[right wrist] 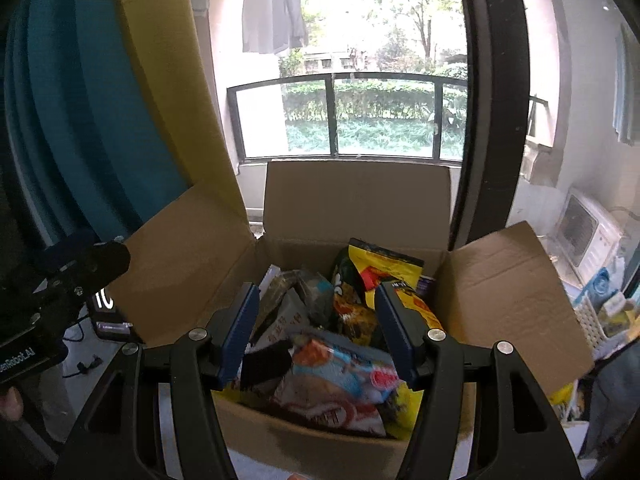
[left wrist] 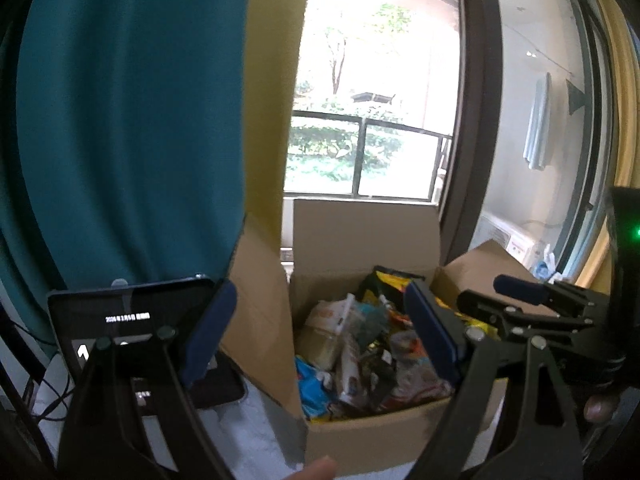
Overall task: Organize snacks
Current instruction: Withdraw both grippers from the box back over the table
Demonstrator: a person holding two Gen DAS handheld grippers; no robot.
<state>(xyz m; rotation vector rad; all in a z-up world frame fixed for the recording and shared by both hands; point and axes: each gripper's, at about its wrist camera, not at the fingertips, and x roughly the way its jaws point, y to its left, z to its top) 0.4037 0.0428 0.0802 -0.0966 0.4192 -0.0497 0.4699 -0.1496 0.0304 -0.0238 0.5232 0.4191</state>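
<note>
Both my grippers empty: left gripper point(left wrist: 316, 340) spread wide, right gripper point(right wrist: 316, 336) half-spread, nothing gripped. Snacks point(right wrist: 340, 364) heaped in cardboard box point(right wrist: 356, 200) at 12 o'clock, flaps folded outward for reach. Tablet point(left wrist: 120, 320) at 9 o'clock.

Left gripper point(left wrist: 320, 332) and right gripper point(right wrist: 316, 332): side by side, angled downward, blue-padded jaws parted, nothing held.
</note>
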